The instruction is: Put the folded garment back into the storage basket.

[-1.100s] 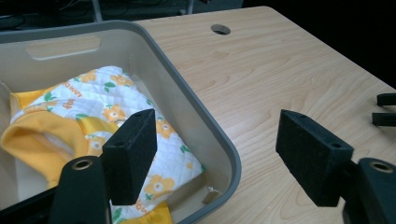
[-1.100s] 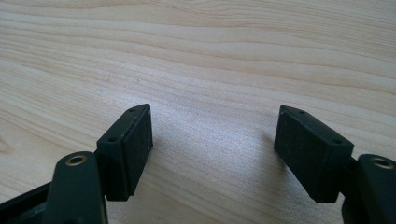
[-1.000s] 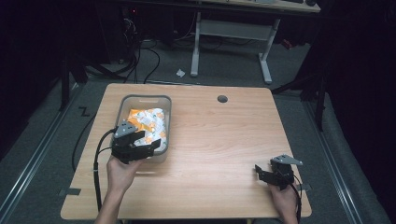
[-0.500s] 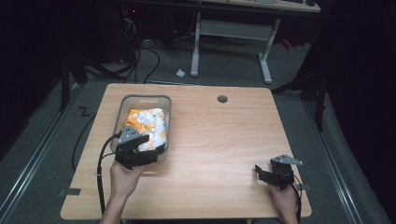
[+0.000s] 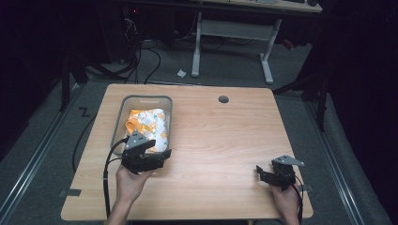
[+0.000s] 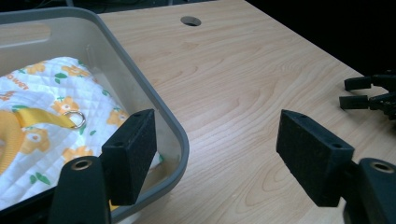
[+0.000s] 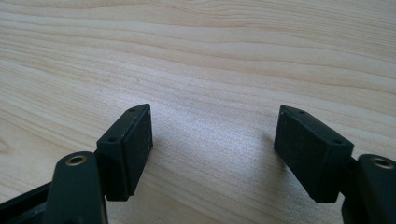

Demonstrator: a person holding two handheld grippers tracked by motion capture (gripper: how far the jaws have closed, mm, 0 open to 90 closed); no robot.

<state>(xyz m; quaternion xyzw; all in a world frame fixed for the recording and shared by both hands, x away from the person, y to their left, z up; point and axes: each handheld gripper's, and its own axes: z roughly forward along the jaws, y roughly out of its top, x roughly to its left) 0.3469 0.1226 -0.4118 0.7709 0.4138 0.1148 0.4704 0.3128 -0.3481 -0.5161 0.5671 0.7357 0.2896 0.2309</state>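
Left tool [image 5: 162,153] sits wide open straddling the near right wall of the grey bin [image 5: 118,123], gripping nothing, and the orange-flowered cloth [image 5: 149,125] is bunched inside. I'd drop your inner pad onto the quilted fold by the yellow strap [image 6: 39,119], then pinch. Right tool [image 5: 261,174] rests open near the front right corner. Surface [image 5: 225,140] is pale wood; dark room, cables on the floor.
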